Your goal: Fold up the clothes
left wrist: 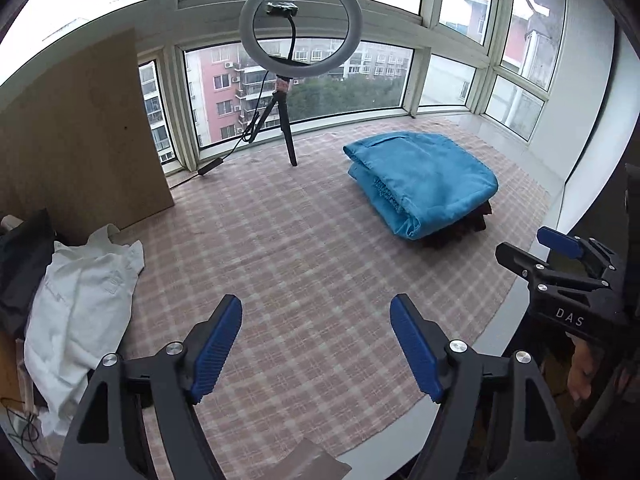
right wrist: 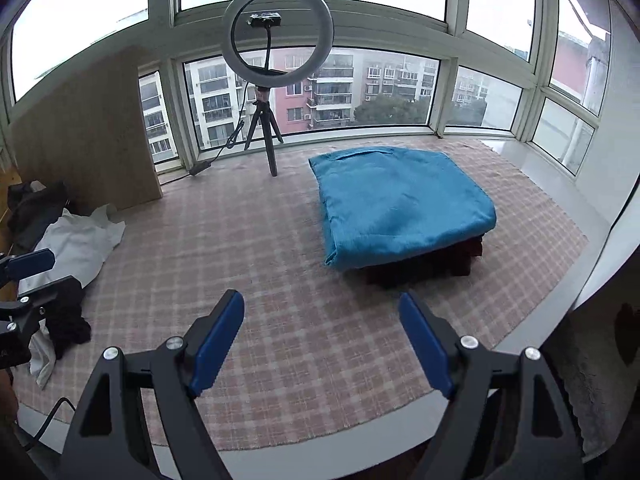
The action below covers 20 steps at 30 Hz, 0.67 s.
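Both empty claws, left claw (left wrist: 316,346) and right claw (right wrist: 322,344), wide above checked cloth (right wrist: 280,264).

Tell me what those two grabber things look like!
Both the left gripper and the right gripper have black angular frames with cut-out holes, silver round screws, and long blue ridged fingers. The right gripper's side carries white letters, "DAS".

Cloth (right wrist: 280,280): pink and white plaid.
Folded garment (right wrist: 400,204): blue, plain.
Pile beneath (right wrist: 460,260): dark red.
Shirt (left wrist: 80,300), left: white.
Pads (right wrist: 218,344): blue; gripper frames black.
Ring light (right wrist: 278,36): white ring, black tripod.
Board (left wrist: 80,140), far left: tan.
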### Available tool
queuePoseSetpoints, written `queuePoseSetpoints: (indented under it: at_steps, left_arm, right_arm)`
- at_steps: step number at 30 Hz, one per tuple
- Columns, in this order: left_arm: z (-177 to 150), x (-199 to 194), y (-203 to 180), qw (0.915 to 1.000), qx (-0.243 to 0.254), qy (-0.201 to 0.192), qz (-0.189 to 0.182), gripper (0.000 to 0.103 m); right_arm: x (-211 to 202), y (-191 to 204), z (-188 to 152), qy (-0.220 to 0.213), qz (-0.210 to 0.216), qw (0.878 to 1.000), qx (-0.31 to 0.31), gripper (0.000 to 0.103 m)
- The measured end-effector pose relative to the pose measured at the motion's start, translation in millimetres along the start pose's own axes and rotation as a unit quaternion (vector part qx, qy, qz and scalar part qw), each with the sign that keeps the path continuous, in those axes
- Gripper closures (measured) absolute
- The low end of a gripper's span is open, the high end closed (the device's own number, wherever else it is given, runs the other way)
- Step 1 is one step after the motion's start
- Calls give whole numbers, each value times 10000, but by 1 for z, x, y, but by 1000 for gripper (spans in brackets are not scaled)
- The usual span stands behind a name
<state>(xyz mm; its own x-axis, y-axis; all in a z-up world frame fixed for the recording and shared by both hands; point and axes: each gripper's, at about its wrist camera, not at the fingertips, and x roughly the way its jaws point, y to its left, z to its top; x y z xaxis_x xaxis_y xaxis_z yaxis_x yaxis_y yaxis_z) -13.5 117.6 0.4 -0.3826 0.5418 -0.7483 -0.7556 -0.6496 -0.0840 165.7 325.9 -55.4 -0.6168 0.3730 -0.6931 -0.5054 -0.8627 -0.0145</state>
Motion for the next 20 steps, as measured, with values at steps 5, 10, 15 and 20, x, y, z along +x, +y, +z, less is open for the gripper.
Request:
queuePoseSetpoints:
  at_steps: [5,10,15,20]
  left_arm:
    - [-2,-6,8,9998,-179,-47,-47,28]
    - [-2,-10,9,9999,-133,-104,-24,28]
    - [-2,-13,8,9998,-132,-145,-38,28]
    - [-3,-16,6,9997,-111,-210,-63,28]
  right_arm:
    - [-2,3,0,-8,-20,10000,-20,23]
    - [-4,10,1,-39,-60,9999,-109,23]
    - [-6,12,2,-90,-110,9998,-141,23]
    - [-4,11,2,-60,-135,9998,-165,23]
